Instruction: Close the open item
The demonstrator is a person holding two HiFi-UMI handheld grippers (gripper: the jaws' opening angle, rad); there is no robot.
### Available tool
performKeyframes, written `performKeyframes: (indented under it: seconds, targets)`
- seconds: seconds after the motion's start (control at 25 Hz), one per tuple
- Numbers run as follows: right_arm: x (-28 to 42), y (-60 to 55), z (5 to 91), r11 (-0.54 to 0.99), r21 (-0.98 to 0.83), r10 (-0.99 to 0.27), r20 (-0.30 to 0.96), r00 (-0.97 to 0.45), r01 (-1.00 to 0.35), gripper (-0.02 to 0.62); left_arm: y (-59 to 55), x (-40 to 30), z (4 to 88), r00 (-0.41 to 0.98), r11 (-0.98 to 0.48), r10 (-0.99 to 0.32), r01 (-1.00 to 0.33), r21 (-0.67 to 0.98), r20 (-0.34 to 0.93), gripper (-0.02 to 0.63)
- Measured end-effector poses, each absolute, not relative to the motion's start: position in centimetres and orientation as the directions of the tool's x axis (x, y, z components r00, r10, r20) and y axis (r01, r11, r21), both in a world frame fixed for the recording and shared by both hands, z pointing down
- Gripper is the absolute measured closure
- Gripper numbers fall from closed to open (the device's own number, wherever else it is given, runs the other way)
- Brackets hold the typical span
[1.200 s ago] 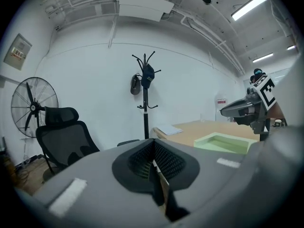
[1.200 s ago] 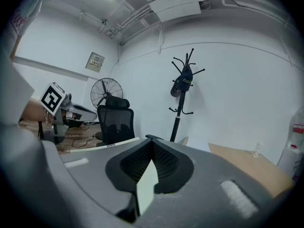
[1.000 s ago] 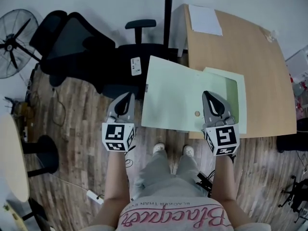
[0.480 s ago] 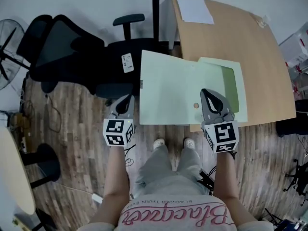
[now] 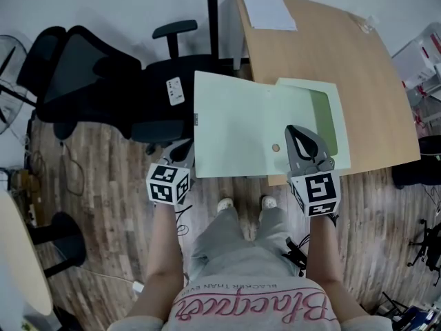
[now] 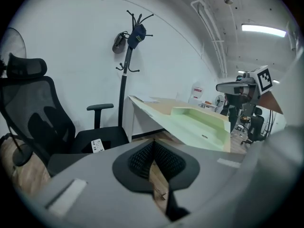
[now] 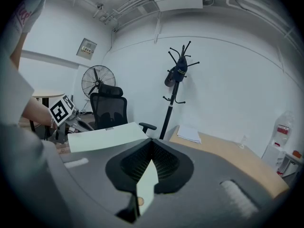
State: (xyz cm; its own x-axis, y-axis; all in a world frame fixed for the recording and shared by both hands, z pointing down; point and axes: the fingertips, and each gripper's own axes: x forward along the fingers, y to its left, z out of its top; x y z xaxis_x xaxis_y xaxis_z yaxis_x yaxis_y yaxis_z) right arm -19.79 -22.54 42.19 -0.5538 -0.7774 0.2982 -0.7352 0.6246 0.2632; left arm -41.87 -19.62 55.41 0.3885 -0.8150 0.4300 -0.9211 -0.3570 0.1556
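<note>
**A:** Closed yet?

**B:** No. Found the folder point(image 5: 234, 129) lying open at the near left corner of the desk point(image 5: 344, 54). Saw its wide pale flap jutting out past the desk's left edge, toward the office chair point(image 5: 103, 81).

**A:** And the back panel?

**B:** Lay flat along the desk's near edge, partly covered by the flap, with the darker inside showing at the right.

**A:** Any hold on it?

**B:** Yes. Saw the right gripper point(image 5: 298, 135) pinched tight on the flap's near edge, just beside the small round snap point(image 5: 275, 147). Could make out the green sheet caught between the jaws in the right gripper view.

**A:** And the other one?

**B:** Saw the left gripper point(image 5: 185, 147) off the desk, near the flap's near left corner but apparently not touching it. Jaws pressed together, with nothing between them but bare floor.

**A:** So, how far along?

**B:** Barely begun, by my reckoning. Had a grip and no fold. Would have needed the flap swung over onto the back panel and pressed down, perhaps snapped.
</note>
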Motion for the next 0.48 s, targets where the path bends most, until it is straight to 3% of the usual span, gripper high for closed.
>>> performKeyframes:
  seconds: [0.48]
  targets:
    - [-18.2, -23.4, 39.5, 0.577, 0.287, -0.817, 0.233, -0.528, -0.765, 0.592, -22.2, -38.3, 50.8, 0.526, -0.504, -0.780, -0.849, 0.159, 0.340, 0.589]
